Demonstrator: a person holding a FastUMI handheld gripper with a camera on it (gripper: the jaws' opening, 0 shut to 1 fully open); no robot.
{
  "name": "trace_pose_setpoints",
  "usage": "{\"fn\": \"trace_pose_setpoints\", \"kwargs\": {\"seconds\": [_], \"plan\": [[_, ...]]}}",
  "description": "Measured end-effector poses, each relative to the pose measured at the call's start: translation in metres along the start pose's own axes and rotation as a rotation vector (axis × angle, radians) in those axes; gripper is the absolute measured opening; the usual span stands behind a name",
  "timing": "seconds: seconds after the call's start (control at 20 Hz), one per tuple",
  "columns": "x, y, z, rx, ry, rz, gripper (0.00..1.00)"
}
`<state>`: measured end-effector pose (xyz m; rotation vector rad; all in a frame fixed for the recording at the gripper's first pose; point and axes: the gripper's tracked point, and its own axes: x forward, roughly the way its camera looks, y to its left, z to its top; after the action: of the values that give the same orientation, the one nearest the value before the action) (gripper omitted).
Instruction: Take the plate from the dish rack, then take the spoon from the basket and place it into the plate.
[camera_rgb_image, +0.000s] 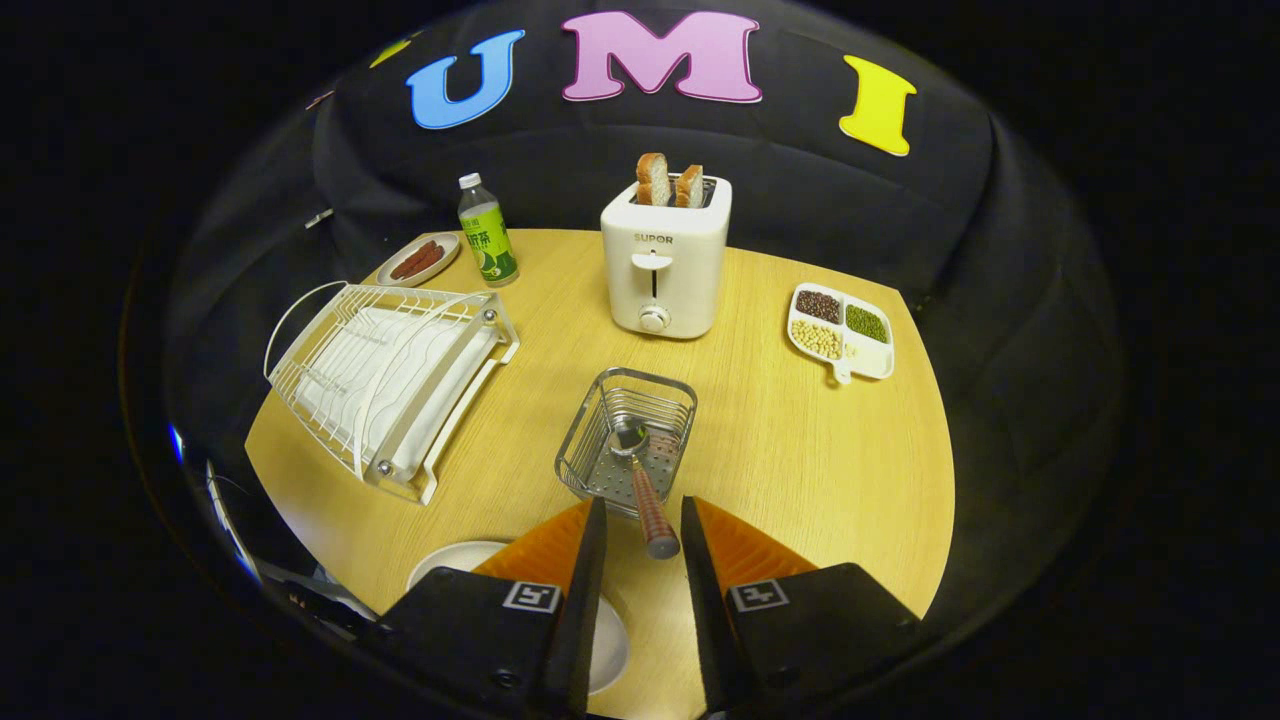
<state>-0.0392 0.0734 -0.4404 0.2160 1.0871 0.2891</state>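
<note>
While the plate (450, 562) already sits flat on the wooden table (800, 460), down by the left finger and partly hidden under it, the spoon (640, 480) is what needs handling now. It lies in the wire basket (626, 428) just ahead of the fingers, bowl down on the perforated floor, handle sloping up over the near rim so its end pokes out between the fingertips.

The gripper (644, 520) has its fingers apart, one each side of that handle end, and as far as I can tell neither one touches it yet.

My guess on handling: it looks like a light, stiff spoon with a shiny metal bowl and a reddish-brown handle, wood or something like it. The metal part is probably slippery and it's tucked inside the wire, so I wouldn't go for that. The handle is the obvious spot: it's thicker, likely grippier, and it's already sticking out of the basket. I'd take it a bit up from the very tip so it doesn't pivot or squirt out when squeezed. Since the bowl end is likely heavier, it may droop once lifted. Lift along the handle's slope so the bowl doesn't catch the rim and drag the basket, which looks light too.

The dish rack (385, 385) stands to the left, without the plate.
</note>
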Motion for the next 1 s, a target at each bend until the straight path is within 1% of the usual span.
{"fn": "trace_pose_setpoints", "kwargs": {"seconds": [0.1, 0.15, 0.2, 0.25, 0.45, 0.65, 0.85, 1.0], "plan": [[0.003, -0.006, 0.000, 0.014, 0.007, -0.021, 0.40], [0.002, -0.003, 0.002, 0.036, 0.003, -0.008, 0.24], [0.004, 0.003, 0.003, 0.052, 0.005, 0.018, 0.21], [0.004, 0.004, 0.004, 0.045, 0.005, 0.020, 0.15], [-0.001, 0.008, 0.006, -0.020, -0.029, 0.011, 0.10], [-0.010, 0.005, 0.010, -0.033, -0.056, -0.008, 0.09], [-0.032, 0.002, 0.022, -0.027, -0.105, -0.014, 0.09], [-0.061, 0.000, 0.036, -0.018, -0.162, -0.014, 0.09]]}}
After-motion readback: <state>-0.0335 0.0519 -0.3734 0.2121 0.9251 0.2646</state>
